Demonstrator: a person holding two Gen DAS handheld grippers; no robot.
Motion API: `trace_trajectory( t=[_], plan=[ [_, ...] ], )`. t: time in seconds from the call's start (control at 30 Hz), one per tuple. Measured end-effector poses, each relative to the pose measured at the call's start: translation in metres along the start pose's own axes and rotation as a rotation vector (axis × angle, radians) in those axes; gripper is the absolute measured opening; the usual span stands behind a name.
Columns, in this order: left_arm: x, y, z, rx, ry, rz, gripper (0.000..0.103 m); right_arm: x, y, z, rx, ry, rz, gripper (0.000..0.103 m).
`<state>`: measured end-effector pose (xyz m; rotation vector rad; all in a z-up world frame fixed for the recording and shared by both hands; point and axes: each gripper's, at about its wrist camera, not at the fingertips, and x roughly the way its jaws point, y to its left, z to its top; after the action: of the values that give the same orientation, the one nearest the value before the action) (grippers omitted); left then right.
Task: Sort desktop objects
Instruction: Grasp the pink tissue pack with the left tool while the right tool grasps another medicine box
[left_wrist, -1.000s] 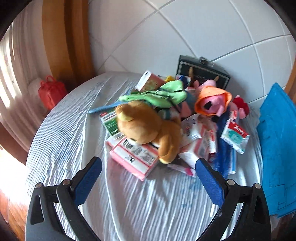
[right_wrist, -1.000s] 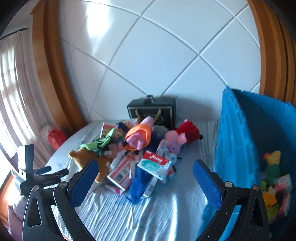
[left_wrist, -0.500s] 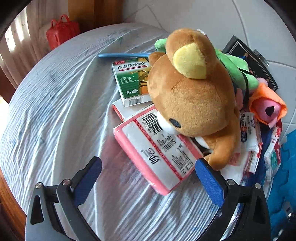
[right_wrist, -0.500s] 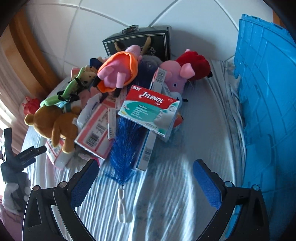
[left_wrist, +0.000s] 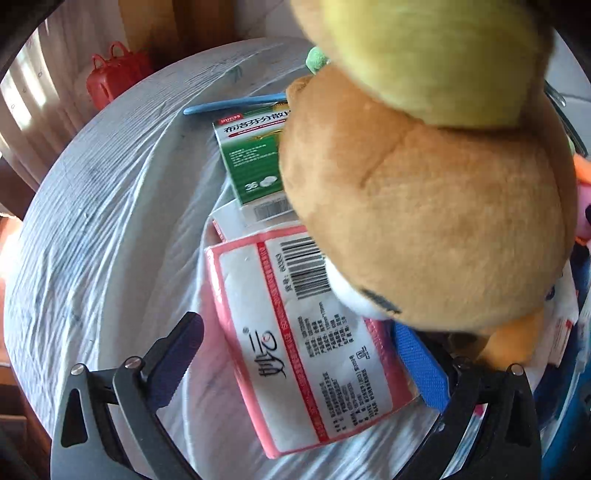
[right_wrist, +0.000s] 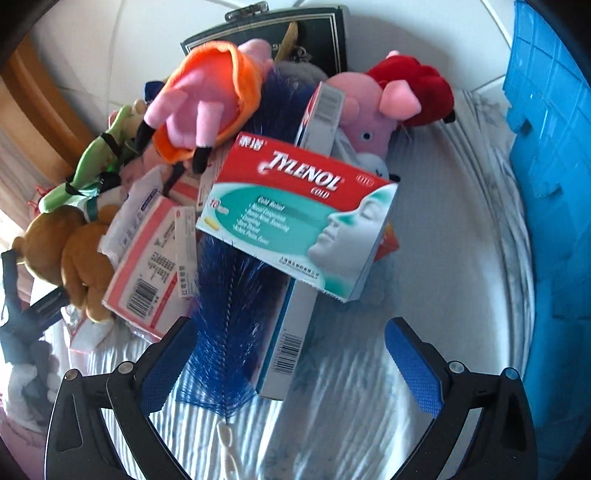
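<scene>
Between spread fingers (left_wrist: 184, 354), pink tissue pack (left_wrist: 306, 350)

Bare tablecloth (right_wrist: 443, 258) between Tylenol box (right_wrist: 299, 218) and blue crate (right_wrist: 554, 184).

A golden-brown plush bear with a yellow ear lining (left_wrist: 424, 206) tops a pink-edged white tissue pack printed with a black barcode (left_wrist: 306, 339), beside a green-and-white medicine carton (left_wrist: 251, 162). Near the bear lie a red, teal and white Tylenol box (right_wrist: 299, 218), a deep-blue bristle brush (right_wrist: 229, 317) and a pink plush pig in an orange hood (right_wrist: 207, 103), all on a pale striped cloth over the tabletop (right_wrist: 424, 258).
</scene>
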<state>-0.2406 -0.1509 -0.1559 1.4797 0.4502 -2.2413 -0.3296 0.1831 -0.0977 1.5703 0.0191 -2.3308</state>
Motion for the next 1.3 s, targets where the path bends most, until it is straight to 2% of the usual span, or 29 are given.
trace_trajectory(
  t=[0.17, 0.27, 0.33, 0.37, 0.4, 0.5, 0.63, 0.77, 0.9, 0.97, 1.13, 1.3],
  plan=[
    [-0.018, 0.028, -0.021, 0.112, -0.015, 0.087, 0.103, -0.002, 0.017, 0.0, -0.021, -0.027, 0.026, 0.103],
    [-0.02, 0.039, -0.022, 0.112, -0.012, 0.076, 0.103, -0.006, 0.036, 0.006, -0.066, -0.033, 0.081, 0.103],
    [-0.021, 0.039, -0.02, 0.098, -0.014, 0.059, 0.103, -0.008, 0.048, 0.011, -0.085, -0.05, 0.092, 0.09],
    [-0.022, 0.036, -0.018, 0.099, -0.024, 0.06, 0.103, -0.008, 0.055, 0.014, -0.105, -0.059, 0.087, 0.068],
    [-0.021, 0.035, -0.012, 0.102, -0.033, 0.06, 0.103, -0.008, 0.061, 0.017, -0.119, -0.065, 0.082, 0.053],
    [-0.014, 0.031, 0.004, 0.117, -0.027, 0.044, 0.103, 0.001, 0.072, 0.029, -0.126, -0.043, 0.114, 0.051],
    [0.011, 0.023, 0.009, 0.159, 0.051, 0.058, 0.103, 0.014, 0.084, 0.042, -0.154, -0.021, 0.115, 0.05],
    [0.022, 0.029, 0.005, 0.139, 0.079, 0.038, 0.103, 0.037, 0.084, 0.048, -0.143, 0.023, 0.086, 0.038],
    [0.036, 0.037, 0.0, 0.095, 0.165, -0.019, 0.103, 0.057, 0.084, 0.046, -0.141, 0.065, 0.107, 0.025],
    [0.032, 0.038, -0.003, 0.112, 0.148, -0.008, 0.093, 0.054, 0.086, 0.045, -0.148, 0.05, 0.109, 0.017],
    [0.015, 0.046, -0.017, 0.089, 0.11, 0.02, 0.092, 0.031, 0.092, 0.033, -0.192, 0.025, 0.118, 0.017],
    [-0.025, 0.062, -0.036, 0.068, 0.028, 0.025, 0.092, -0.003, 0.093, 0.015, -0.198, -0.02, 0.124, 0.017]
  ],
)
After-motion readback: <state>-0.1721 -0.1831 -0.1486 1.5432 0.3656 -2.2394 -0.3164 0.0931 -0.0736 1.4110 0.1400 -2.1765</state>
